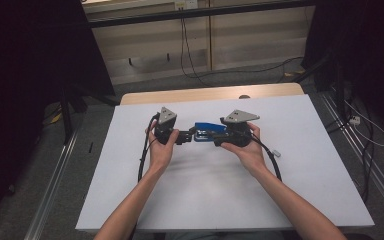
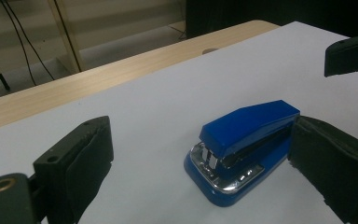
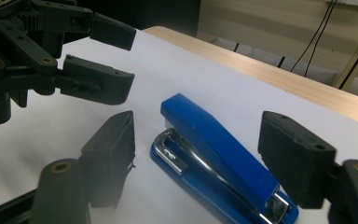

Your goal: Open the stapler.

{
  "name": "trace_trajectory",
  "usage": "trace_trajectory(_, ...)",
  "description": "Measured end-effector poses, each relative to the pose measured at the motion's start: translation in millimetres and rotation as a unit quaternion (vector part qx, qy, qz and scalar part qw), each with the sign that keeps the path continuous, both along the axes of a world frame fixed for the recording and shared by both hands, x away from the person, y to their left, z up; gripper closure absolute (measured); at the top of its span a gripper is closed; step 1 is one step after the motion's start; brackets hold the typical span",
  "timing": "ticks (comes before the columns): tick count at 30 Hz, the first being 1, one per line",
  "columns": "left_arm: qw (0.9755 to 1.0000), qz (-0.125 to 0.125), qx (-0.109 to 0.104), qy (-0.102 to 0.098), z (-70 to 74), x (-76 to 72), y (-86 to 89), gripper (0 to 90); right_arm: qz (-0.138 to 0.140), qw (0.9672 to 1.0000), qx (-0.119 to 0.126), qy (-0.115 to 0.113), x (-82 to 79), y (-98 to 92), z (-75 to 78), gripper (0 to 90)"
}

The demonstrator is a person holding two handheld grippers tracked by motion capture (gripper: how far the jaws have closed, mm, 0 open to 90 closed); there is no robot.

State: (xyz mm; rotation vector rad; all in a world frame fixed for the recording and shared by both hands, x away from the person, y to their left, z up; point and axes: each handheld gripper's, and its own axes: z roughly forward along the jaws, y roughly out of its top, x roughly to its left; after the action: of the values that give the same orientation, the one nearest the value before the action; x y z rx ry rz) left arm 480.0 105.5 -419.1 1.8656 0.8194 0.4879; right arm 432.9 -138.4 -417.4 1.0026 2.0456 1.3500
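Two claws meet over one blue stapler (image 1: 209, 132), which lies flat on the white desk (image 1: 280, 190) between them. My right claw (image 3: 196, 154) straddles its hinge end, jaws spread and clear of its sides, ready to pinch it steady. My left claw (image 2: 200, 168) faces the stapling mouth, also spread, one pad just beside the body.
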Motion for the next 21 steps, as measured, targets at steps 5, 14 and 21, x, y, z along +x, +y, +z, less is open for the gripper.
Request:
trace_trajectory(5, 0.9999, 0.009, 0.006, -0.002, -6.2, 4.9, -0.7, 5.2, -0.002, 0.9998, -0.009, 0.016, 6.4, -0.4, -3.9, 40.3)
trace_trajectory(14, 0.9998, 0.016, 0.000, 0.010, -9.4, 7.7, 6.3, 3.6, 0.015, 0.9995, 0.007, 0.028, 11.3, 4.4, -14.0, 58.0)
trace_trajectory(21, 0.9997, 0.019, 0.014, -0.004, -10.8, 9.2, 7.8, 5.1, 0.025, 0.9992, -0.001, 0.030, 15.3, 6.7, -18.3, 76.3)
